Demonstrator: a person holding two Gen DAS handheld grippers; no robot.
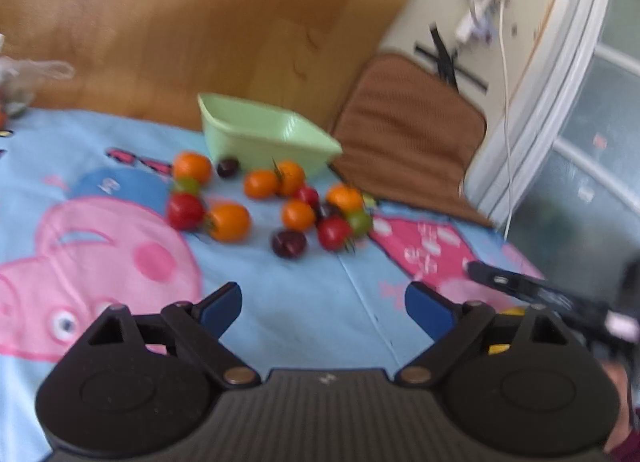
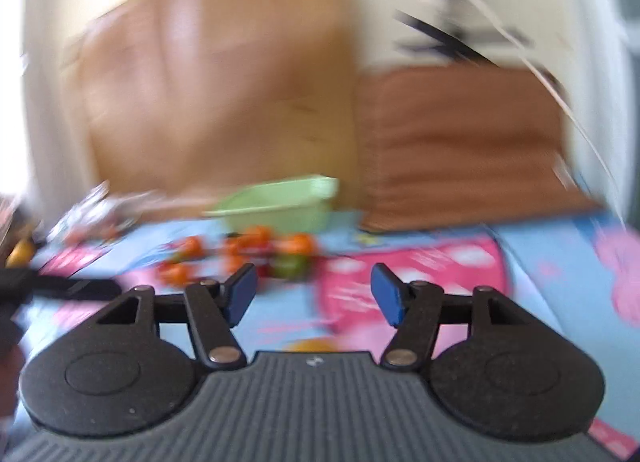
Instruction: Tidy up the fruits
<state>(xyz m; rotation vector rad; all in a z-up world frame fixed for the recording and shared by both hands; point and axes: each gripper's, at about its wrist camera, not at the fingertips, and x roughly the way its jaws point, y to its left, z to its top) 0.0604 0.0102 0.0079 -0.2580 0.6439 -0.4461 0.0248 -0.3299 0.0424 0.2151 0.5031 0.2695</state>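
Several small tomatoes (image 1: 228, 222), orange, red, green and dark purple, lie scattered on a blue cartoon-pig tablecloth (image 1: 288, 318). Behind them stands an empty pale green tub (image 1: 264, 134). My left gripper (image 1: 322, 294) is open over the cloth, short of the fruit, with nothing between its blue pads. The right wrist view is blurred. It shows the same tomatoes (image 2: 248, 250) and the tub (image 2: 280, 202) ahead of my right gripper (image 2: 314, 274), which is open and empty. Something yellow-orange (image 2: 312, 344) lies close under it on the cloth.
A brown cushioned seat (image 1: 408, 130) stands past the table's far right edge, with a wooden panel (image 1: 180, 22) behind the tub. A clear plastic bag (image 1: 28, 74) sits at the far left. A white cable (image 1: 506, 102) hangs by a white door frame.
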